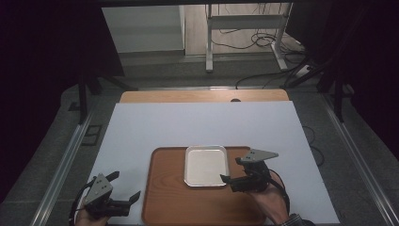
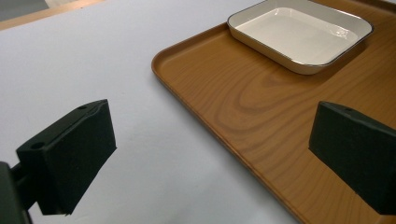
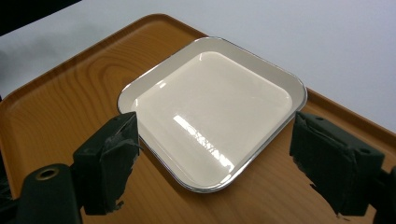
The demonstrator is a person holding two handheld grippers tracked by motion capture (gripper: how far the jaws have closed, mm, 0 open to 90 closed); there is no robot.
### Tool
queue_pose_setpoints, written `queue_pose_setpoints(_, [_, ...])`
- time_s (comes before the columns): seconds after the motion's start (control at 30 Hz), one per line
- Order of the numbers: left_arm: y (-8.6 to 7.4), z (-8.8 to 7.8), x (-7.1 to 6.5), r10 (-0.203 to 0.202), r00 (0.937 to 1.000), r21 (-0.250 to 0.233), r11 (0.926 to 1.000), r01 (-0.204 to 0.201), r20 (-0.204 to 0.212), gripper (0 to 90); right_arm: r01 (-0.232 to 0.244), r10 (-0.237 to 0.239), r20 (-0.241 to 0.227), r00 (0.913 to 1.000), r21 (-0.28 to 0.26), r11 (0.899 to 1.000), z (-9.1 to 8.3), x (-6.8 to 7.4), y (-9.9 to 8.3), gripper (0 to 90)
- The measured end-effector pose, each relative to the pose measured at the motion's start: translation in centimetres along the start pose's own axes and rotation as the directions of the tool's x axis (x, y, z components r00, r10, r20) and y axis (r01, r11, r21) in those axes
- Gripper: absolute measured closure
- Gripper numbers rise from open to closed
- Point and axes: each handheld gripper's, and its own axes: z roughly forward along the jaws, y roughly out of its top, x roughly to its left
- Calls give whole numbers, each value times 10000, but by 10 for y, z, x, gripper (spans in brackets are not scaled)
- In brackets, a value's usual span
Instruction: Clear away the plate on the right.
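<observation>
Right hand-held gripper (image 1: 233,170) low over wooden tray (image 1: 164,207), jaws spread wide beside white dish (image 1: 205,165), grasping nothing

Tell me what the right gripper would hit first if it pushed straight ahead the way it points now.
Most likely the shallow white rectangular dish on the wooden tray. The right gripper, open, points at the dish's near rim; depth is hard to judge, so it might skim above.
</observation>
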Motion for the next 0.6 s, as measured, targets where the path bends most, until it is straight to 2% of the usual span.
queue_pose_setpoints(0.6, [-1,-1,-1,48,10000,7,10000,-48,-27,1,-32,35,382,9993,-77,10000,-12,-11,-10,98])
